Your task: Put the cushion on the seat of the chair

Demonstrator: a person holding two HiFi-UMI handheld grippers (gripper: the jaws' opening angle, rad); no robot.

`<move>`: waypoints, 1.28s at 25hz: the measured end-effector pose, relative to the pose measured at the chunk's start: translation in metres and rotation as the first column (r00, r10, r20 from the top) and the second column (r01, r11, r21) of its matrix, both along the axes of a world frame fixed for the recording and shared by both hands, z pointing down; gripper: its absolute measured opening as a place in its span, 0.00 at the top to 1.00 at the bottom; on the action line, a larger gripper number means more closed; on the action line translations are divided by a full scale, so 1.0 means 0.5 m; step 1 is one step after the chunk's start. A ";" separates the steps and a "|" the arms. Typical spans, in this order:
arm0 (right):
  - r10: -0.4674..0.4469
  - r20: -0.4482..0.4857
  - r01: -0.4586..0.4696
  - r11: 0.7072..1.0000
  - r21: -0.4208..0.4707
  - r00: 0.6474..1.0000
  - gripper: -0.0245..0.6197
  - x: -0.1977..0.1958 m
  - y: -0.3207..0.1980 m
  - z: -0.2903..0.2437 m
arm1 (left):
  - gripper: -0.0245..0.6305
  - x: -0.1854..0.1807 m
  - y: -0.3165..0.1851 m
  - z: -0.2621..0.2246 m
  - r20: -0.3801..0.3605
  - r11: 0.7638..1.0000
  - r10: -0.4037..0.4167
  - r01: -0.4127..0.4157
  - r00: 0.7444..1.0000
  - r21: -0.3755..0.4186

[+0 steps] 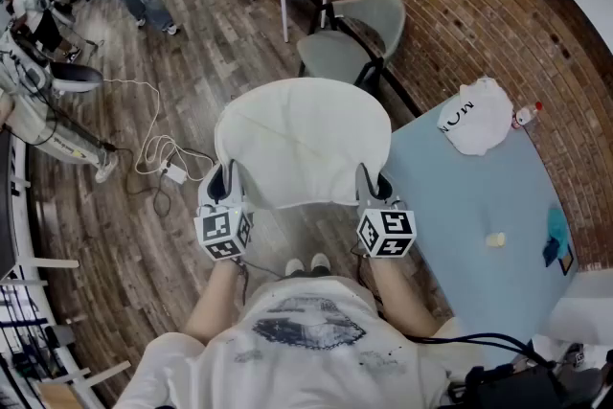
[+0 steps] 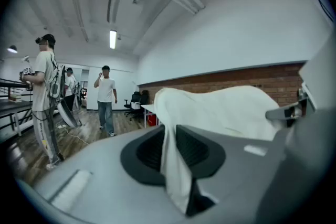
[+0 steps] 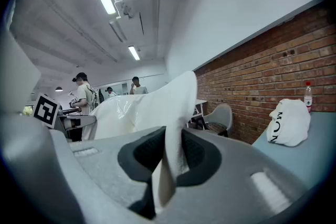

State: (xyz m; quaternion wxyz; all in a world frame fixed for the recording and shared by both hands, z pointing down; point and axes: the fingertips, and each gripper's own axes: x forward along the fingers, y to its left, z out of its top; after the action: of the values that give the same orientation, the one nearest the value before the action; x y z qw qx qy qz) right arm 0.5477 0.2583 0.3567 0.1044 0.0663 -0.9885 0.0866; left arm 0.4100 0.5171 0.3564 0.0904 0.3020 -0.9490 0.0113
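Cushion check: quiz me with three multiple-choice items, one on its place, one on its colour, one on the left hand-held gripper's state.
1. Where is the cushion?
A. on the chair seat
B. held between the left hand-held gripper and the right hand-held gripper
C. on the blue table
2. Its colour?
A. red
B. black
C. white
3. The left hand-held gripper is:
A. shut on the cushion's edge
B. open, empty
C. holding a bottle
Key: 1 B, both pinch its edges in the head view; 2 C, white in every view; 3 A, fabric is clamped between its jaws.
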 end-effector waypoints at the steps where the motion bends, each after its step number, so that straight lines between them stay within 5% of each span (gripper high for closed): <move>1: 0.001 -0.002 -0.001 1.000 -0.001 1.000 0.90 0.001 0.000 0.002 | 0.88 0.000 0.000 0.002 -0.003 1.000 -0.001 0.001 1.000 0.000; 19: -0.026 -0.010 0.025 0.999 -0.043 1.000 0.89 -0.063 -0.077 0.030 | 0.88 -0.056 -0.063 0.019 0.000 1.000 -0.028 0.028 1.000 -0.011; 24: -0.014 -0.015 0.013 0.999 -0.041 1.000 0.89 -0.159 -0.097 0.042 | 0.87 -0.162 -0.089 0.034 -0.006 1.000 -0.015 0.015 1.000 -0.005; 32: 0.052 -0.058 -0.054 0.998 -0.031 0.997 0.89 -0.408 -0.114 0.063 | 0.87 -0.451 -0.129 0.066 -0.046 0.998 0.064 -0.064 0.997 0.002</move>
State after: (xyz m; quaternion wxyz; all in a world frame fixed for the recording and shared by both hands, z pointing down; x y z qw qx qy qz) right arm 0.3437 0.2011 0.3881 0.1314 0.0931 -0.9815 0.1037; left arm 0.1847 0.4526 0.3896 0.1115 0.3323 -0.9365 0.0072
